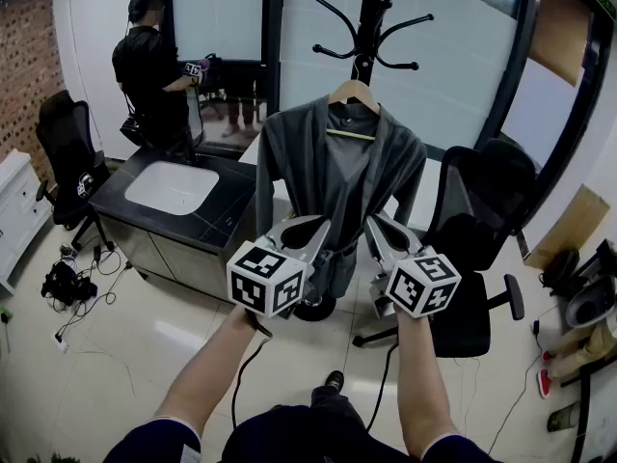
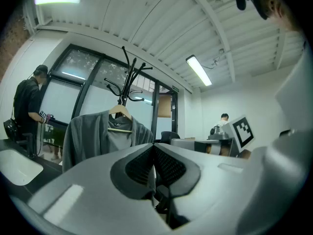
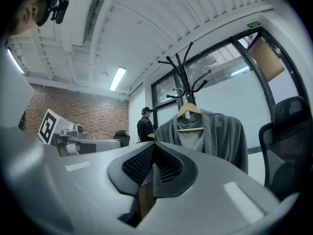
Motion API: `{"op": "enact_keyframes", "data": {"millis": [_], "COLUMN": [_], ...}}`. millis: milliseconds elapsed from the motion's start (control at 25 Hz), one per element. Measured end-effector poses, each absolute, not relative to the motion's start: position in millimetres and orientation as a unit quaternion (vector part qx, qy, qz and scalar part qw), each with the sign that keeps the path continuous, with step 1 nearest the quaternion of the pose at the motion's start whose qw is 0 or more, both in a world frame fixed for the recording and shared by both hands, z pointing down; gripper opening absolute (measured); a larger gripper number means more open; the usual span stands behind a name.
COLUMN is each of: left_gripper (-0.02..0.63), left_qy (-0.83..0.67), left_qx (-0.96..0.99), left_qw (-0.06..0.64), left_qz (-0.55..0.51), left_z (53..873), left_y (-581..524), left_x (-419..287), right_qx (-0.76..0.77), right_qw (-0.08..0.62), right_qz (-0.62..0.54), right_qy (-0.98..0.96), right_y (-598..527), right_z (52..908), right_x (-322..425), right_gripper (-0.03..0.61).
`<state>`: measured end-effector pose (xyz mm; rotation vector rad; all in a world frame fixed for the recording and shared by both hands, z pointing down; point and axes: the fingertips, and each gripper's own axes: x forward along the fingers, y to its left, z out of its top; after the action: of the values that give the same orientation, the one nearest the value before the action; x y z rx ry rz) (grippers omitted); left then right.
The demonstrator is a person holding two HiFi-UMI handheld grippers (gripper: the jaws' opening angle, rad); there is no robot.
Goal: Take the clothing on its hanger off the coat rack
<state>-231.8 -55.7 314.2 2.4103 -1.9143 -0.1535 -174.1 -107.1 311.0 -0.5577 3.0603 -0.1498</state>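
My left hand-held gripper (image 1: 310, 228) and right hand-held gripper (image 1: 378, 225), two in all, both have jaws pressed together, empty. At twelve o'clock, just beyond them, one grey fabric robe (image 1: 333, 177) hangs on one wooden hanger (image 1: 354, 92) from one black metal coat rack (image 1: 369, 13).

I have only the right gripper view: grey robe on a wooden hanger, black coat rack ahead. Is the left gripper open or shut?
Observer: Shut. In the left gripper view the left gripper has its jaws together, with nothing between them.
Operator: Anything standing left of the rack?
Observer: Yes. The head view shows a dark counter with a white sink beside the black coat rack.
Operator: And on the ground there?
Observer: A tangle of black cables lies on the pale floor, left of that counter.
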Motion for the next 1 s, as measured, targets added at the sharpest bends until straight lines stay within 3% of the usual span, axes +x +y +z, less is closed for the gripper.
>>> {"op": "enact_keyframes", "data": {"millis": [1000], "left_gripper": [0.011], "left_qy": [-0.652], "left_qx": [0.758], "left_qw": [-0.005], "left_qz": [-0.031], "left_z": [288.2], "left_y": [-207.2], "left_x": [-264.8], "right_qx": [-0.139], "right_qw": [0.019], "right_qz": [0.007], "right_qy": [0.990], "right_y": [-248.9], "right_z": [282.6], "right_x": [-210.5], "right_gripper": [0.002]}}
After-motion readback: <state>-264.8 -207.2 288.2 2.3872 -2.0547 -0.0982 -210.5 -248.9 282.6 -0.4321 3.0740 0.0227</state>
